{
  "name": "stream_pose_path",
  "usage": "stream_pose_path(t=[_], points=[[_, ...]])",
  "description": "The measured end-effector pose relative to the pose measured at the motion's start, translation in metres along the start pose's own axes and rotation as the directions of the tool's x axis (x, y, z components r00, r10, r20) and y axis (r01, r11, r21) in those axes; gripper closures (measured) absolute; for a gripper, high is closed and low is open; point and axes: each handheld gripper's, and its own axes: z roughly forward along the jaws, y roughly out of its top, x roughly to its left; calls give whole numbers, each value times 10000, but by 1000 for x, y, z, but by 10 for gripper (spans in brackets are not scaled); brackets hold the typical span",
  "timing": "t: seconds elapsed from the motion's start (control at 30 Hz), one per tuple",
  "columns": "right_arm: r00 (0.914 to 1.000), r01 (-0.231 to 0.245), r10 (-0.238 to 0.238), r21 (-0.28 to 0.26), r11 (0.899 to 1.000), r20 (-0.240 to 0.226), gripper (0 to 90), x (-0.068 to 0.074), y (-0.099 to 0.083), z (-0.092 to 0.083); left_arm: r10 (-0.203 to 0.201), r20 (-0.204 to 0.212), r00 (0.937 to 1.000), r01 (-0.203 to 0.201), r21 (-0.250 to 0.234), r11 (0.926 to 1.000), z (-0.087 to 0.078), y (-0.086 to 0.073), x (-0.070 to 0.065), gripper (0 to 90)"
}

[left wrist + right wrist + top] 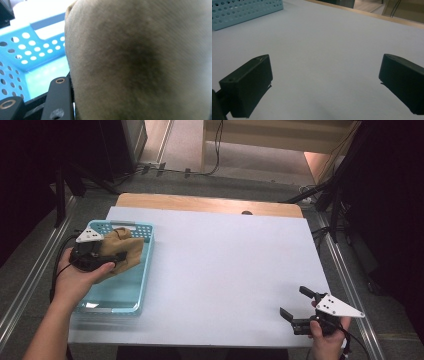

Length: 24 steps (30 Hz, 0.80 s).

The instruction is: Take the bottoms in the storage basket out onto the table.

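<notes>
A tan, soft, cloth-like lump (pixel 122 249) hangs over the light blue perforated basket (pixel 134 295) at the table's left. My left gripper (pixel 116 257) is shut on the lump and holds it above the basket's floor. In the left gripper view the tan lump (pixel 140 62) is pressed close to the camera, beside one black jaw, with the basket's holed wall (pixel 27 50) behind. My right gripper (pixel 295 302) rests near the table's front right corner, its jaws wide apart with nothing between them. In the right gripper view that gripper (pixel 324 80) has only white table between its jaws.
The white table top (pixel 225 270) stretches between the basket and the right gripper. A wooden edge (pixel 210 204) runs along the far side. The basket's corner (pixel 242 11) appears at the top left of the right gripper view. Cables and dark stands surround the table.
</notes>
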Motion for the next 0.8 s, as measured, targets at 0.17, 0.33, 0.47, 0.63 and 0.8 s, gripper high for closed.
stream_pose_path(t=[0.17, 0.33, 0.47, 0.63, 0.8], points=[[10000, 15, -15, -11, 10000, -17, 0, 1, 0, 0, -356, -21, 9994, 354, -752, 9965, -10, 1, -3, 409], [10000, 4, -4, -20, 10000, -15, 0, 1, 0, 0, -680, -47, 9977, 668, -1288, 9894, -17, 2, -5, 408], [10000, -42, 42, -20, 10000, -37, 0, 1, 0, 1, -797, -87, 9968, 773, -1568, 9846, -21, 3, -6, 408], [10000, -1, 1, 2, 10000, -72, 0, 2, 0, 2, -821, -46, 9966, 794, -2063, 9753, -26, 3, -12, 407], [10000, 6, -6, -1, 10000, -80, 0, 2, 0, 2, -837, 47, 9965, 827, -2213, 9717, -26, 4, -15, 405]])
